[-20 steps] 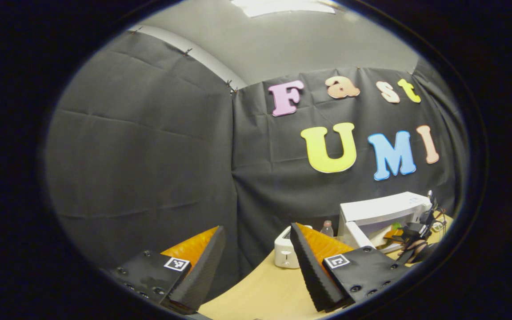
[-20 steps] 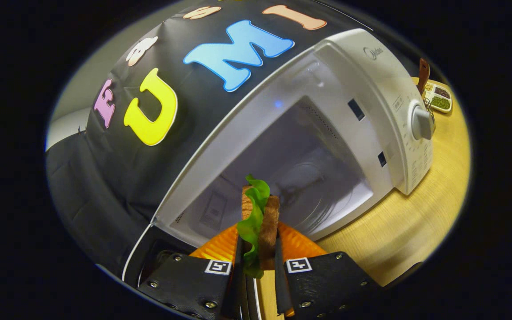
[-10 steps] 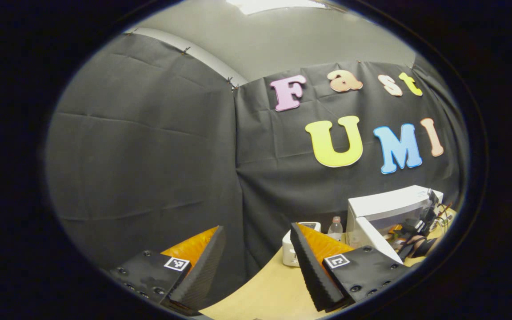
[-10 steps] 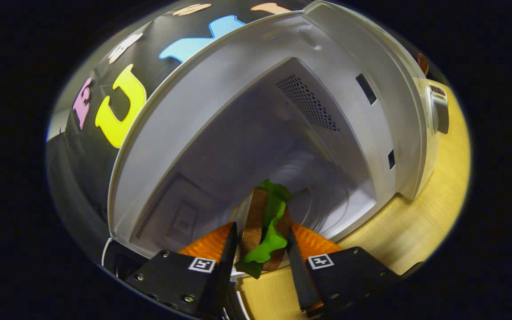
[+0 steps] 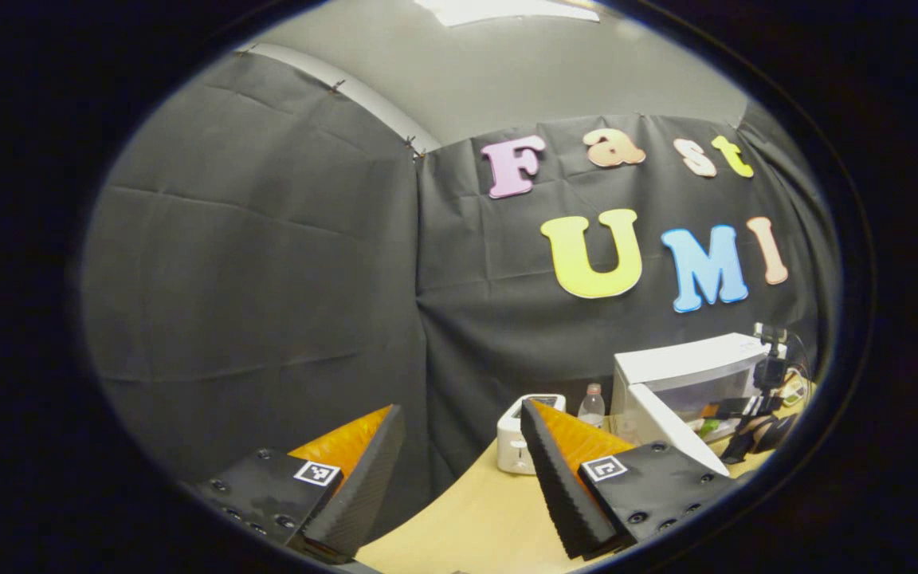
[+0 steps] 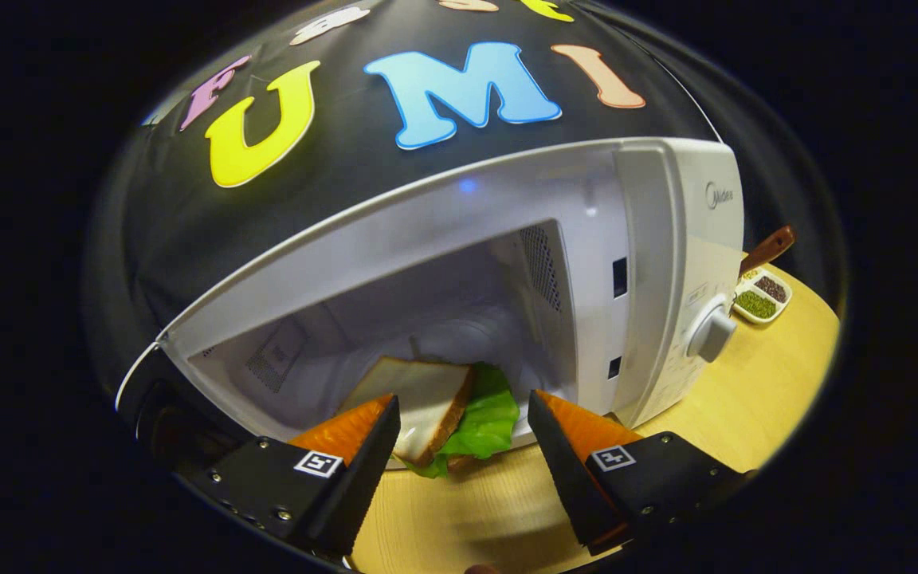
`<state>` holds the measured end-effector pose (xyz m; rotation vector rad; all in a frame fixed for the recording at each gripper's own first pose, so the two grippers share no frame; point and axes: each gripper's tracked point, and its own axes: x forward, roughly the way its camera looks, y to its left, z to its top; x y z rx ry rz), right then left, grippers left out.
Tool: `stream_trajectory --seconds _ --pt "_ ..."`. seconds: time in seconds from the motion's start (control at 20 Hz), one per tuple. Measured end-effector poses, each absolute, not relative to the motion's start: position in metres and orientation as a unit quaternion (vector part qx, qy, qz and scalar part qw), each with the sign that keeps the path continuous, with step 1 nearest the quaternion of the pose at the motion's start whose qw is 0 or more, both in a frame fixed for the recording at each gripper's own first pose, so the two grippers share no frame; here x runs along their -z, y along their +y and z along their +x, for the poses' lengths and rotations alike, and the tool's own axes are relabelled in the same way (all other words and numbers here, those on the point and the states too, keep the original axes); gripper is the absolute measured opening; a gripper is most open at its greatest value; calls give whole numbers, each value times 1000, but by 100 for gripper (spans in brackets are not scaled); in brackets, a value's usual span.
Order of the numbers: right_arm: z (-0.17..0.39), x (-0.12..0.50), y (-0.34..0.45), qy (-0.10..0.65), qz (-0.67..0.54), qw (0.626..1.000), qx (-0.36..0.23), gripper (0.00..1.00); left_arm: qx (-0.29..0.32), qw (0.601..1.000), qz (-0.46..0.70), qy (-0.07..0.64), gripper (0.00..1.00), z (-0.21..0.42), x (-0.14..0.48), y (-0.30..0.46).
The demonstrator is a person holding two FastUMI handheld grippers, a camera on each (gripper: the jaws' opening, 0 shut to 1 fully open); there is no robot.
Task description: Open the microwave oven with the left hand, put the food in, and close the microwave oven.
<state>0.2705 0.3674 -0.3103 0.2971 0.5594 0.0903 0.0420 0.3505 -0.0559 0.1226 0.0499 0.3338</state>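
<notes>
The right tool (image 6: 463,462) is open, its two fingers spread wide and touching nothing. It hangs just in front of the microwave oven (image 6: 650,239), which stands on the wooden table (image 6: 746,406) with its cavity exposed. The sandwich (image 6: 443,418), sliced bread with green lettuce, lies tilted on the cavity floor at the front edge, between the lines of the two fingers but apart from both. The lettuce hangs out on the sandwich's right side. The control dial (image 6: 710,333) sits on the panel to the right of the cavity. Beyond the oven, to the right, a small divided dish (image 6: 760,295) with dark and green contents rests on the table.

The left tool (image 5: 459,478) is also open and holds nothing; it is raised over the near end of the table (image 5: 475,510), well apart from the oven. In the left gripper view, the microwave oven (image 5: 690,367) appears at the far right with its door (image 5: 666,426) swung open toward the camera. The right tool (image 5: 754,414) is at the oven's opening. A white toaster (image 5: 519,442) and a small bottle (image 5: 590,406) stand on the table to the left of the oven, against the black cloth wall.
</notes>
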Motion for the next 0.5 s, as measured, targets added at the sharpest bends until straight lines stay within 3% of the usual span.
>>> stream_trajectory --seconds 0.5 --pt "190 188 320 170 113 976 -77 97 -114 992 23 53 95 29 113 321"
